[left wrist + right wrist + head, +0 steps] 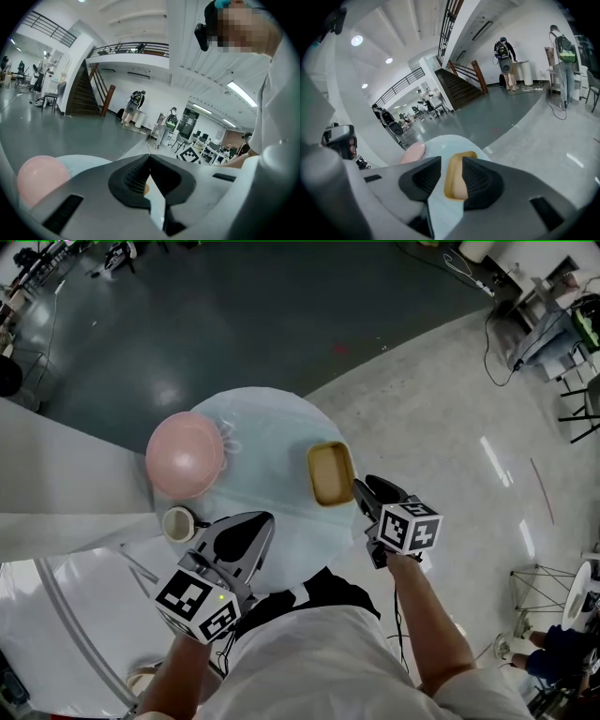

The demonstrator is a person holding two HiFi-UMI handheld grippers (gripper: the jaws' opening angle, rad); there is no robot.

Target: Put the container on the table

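Observation:
A shallow yellow rectangular container (330, 472) lies flat on the round table (272, 432) with its pale blue cloth, near the right edge. My right gripper (366, 487) hovers just right of it and above it, jaws open, nothing between the pads. In the right gripper view the container (457, 183) shows through the gap of the open right gripper (451, 161), lying on the cloth farther off. My left gripper (266, 517) hangs over the table's near edge; in its own view the left gripper (149, 157) has its tips together and holds nothing.
A pink bowl (185, 454) lies upside down on the table's left side, with a pale cup (178, 523) near the front left edge. A white surface (56, 615) adjoins at the lower left. Cables and racks (539, 334) stand on the floor at the far right.

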